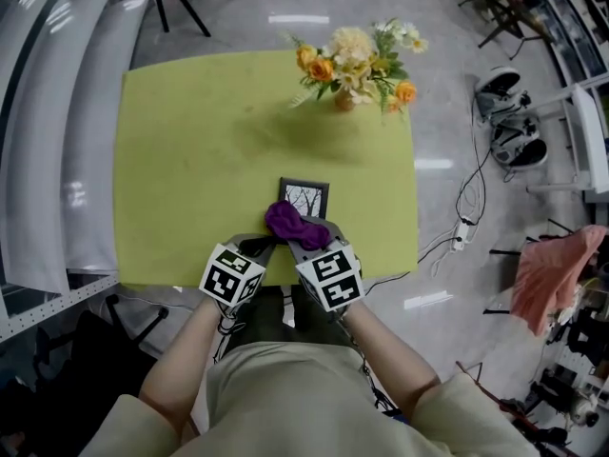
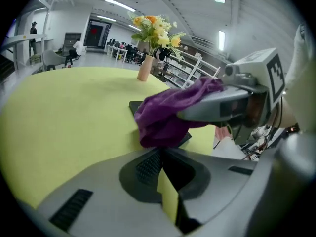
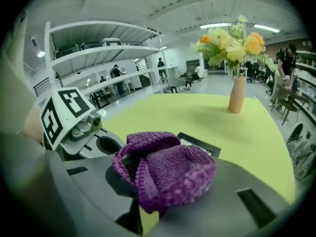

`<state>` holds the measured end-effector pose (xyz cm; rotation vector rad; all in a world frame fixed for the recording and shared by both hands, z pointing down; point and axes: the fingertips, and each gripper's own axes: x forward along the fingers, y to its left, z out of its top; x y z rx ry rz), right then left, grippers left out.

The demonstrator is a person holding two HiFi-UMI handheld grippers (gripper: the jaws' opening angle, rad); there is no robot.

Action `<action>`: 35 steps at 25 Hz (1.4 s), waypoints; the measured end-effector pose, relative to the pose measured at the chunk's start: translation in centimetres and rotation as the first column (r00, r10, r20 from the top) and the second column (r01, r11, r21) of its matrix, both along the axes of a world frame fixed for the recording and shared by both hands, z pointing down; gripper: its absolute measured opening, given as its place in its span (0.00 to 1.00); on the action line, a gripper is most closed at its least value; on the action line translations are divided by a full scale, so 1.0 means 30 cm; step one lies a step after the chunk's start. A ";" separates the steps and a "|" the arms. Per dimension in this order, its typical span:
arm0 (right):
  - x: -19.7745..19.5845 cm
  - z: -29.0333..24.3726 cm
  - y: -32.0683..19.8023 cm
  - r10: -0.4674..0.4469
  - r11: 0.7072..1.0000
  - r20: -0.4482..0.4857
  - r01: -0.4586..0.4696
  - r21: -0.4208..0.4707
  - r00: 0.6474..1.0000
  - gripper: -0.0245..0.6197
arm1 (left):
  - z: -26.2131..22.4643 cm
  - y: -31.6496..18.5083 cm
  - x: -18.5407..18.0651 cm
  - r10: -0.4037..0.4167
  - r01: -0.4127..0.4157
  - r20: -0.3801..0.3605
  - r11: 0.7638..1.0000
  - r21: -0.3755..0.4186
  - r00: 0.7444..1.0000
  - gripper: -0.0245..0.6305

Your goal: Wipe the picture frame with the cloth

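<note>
Picture frame (image 1: 304,195) lies flat near the front edge of the counter (image 1: 190,160), with the purple cloth (image 1: 291,223) overlapping its near side. Right gripper (image 1: 307,246) jaws pinch the cloth. Left gripper (image 2: 161,155) jaws are pressed together, empty.

The purple cloth (image 3: 165,174) at mid-frame is coarse knitted yarn; my left gripper (image 2: 160,154) is smooth, matt grey plastic; the table (image 1: 190,160) looks matt, the floor (image 1: 447,112) glossy.
</note>
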<state>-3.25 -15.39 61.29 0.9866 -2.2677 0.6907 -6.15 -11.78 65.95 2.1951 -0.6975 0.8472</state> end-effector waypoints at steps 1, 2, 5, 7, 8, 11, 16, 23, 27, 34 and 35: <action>0.000 0.037 0.008 0.012 1.000 -0.002 -0.012 -0.027 1.000 0.19 | 0.008 0.000 0.007 0.006 -0.006 0.002 1.000 0.001 1.000 0.05; 0.004 0.067 0.016 0.026 0.999 -0.003 -0.026 -0.047 1.000 0.19 | 0.016 0.001 0.014 0.014 -0.014 0.004 1.000 0.002 1.000 0.05; 0.026 0.121 0.043 0.035 0.997 -0.034 -0.037 -0.070 0.999 0.19 | 0.036 0.006 0.030 0.035 -0.035 0.015 0.999 0.009 0.999 0.05; 0.047 0.141 0.067 0.017 0.996 -0.071 -0.023 -0.082 0.997 0.19 | 0.038 0.007 0.027 0.038 -0.038 0.021 0.999 0.015 0.999 0.05; 0.064 0.147 0.079 0.013 0.996 -0.087 -0.020 -0.088 0.996 0.19 | 0.039 0.008 0.025 0.037 -0.037 0.024 0.999 0.014 0.999 0.05; 0.141 0.155 0.104 0.033 0.994 -0.124 -0.046 -0.099 0.992 0.19 | 0.039 0.011 0.025 0.044 -0.045 0.048 0.999 0.019 0.998 0.05; 0.281 0.157 0.126 0.098 0.986 -0.179 -0.120 -0.117 0.979 0.19 | 0.045 0.008 0.022 0.036 -0.038 0.064 0.999 0.018 0.997 0.05; 0.390 0.009 0.104 0.199 0.978 -0.110 -0.204 -0.042 0.974 0.19 | 0.031 -0.016 -0.001 -0.072 0.074 0.038 0.996 -0.050 0.997 0.05; 0.440 -0.111 0.062 0.259 0.966 -0.035 -0.259 0.005 0.965 0.19 | -0.077 -0.071 -0.008 -0.132 0.131 -0.027 0.991 -0.020 0.991 0.05; 0.506 -0.345 -0.049 0.317 0.938 0.071 -0.323 0.122 0.946 0.19 | -0.381 -0.222 -0.038 -0.141 0.145 -0.036 0.966 0.212 0.989 0.05; 0.512 -0.386 -0.067 0.319 0.934 0.087 -0.329 0.143 0.944 0.19 | -0.427 -0.245 -0.045 -0.139 0.140 -0.023 0.956 0.257 0.990 0.05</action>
